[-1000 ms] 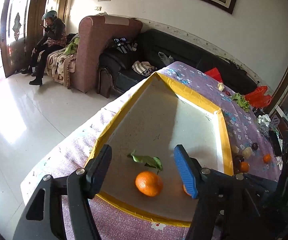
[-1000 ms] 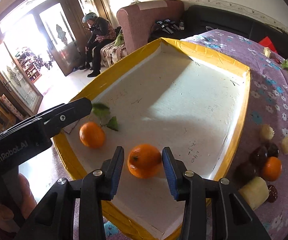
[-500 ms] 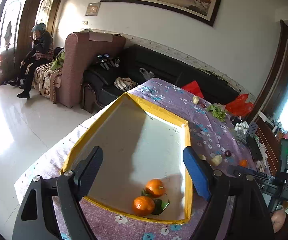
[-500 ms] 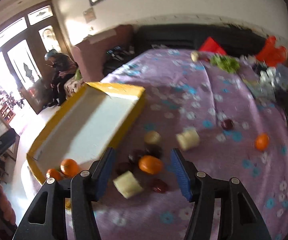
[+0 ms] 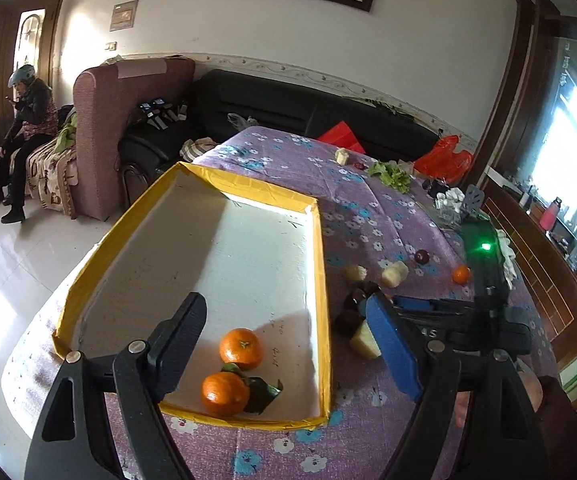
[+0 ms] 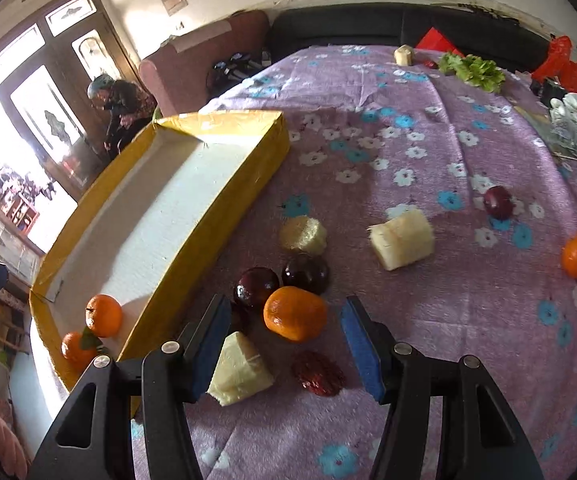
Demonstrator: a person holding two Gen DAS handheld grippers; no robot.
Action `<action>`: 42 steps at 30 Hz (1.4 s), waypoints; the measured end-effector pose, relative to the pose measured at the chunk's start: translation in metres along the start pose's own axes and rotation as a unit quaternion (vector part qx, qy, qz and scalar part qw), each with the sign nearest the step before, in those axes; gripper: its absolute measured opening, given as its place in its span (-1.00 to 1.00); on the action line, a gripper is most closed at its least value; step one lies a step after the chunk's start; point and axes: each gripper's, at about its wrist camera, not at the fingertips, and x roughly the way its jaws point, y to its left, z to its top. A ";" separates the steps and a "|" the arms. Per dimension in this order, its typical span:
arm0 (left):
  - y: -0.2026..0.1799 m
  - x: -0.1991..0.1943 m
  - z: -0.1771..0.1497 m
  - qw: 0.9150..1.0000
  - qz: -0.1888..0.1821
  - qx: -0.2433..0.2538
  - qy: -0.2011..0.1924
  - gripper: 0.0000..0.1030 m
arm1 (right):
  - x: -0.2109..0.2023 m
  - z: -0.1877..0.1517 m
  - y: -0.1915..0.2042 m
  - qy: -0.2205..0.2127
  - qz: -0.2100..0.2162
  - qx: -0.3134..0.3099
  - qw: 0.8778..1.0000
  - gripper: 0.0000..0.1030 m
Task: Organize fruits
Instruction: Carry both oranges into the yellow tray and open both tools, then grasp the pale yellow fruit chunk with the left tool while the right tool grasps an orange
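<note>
Right gripper [image 6: 286, 340], jaws spread, frames a mandarin [image 6: 294, 313] on the counter [image 6: 428, 140] beside the yellow tray [image 5: 322, 280]; left gripper [image 5: 286, 344] spread wide above two trayed mandarins [image 5: 241, 349].

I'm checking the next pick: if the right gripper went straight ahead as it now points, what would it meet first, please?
Most likely the orange on the tablecloth, which lies between the open fingers of the right gripper; two dark plums sit just beyond. Depth is uncertain.
</note>
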 end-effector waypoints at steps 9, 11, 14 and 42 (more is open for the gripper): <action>-0.053 0.029 -0.014 0.995 -0.030 0.085 0.042 0.58 | 0.001 -0.008 -0.015 -0.002 0.012 0.019 1.000 -0.25; -0.068 0.039 -0.019 0.992 -0.035 0.103 0.057 0.58 | -0.006 -0.012 -0.025 -0.009 0.003 0.028 1.000 -0.25; -0.089 0.053 -0.026 0.988 -0.033 0.135 0.073 0.58 | -0.016 -0.016 -0.047 -0.025 -0.006 0.051 0.998 -0.26; -0.093 0.097 -0.027 0.987 -0.014 0.119 0.103 -0.14 | -0.029 -0.022 -0.085 -0.055 0.003 0.096 0.994 -0.25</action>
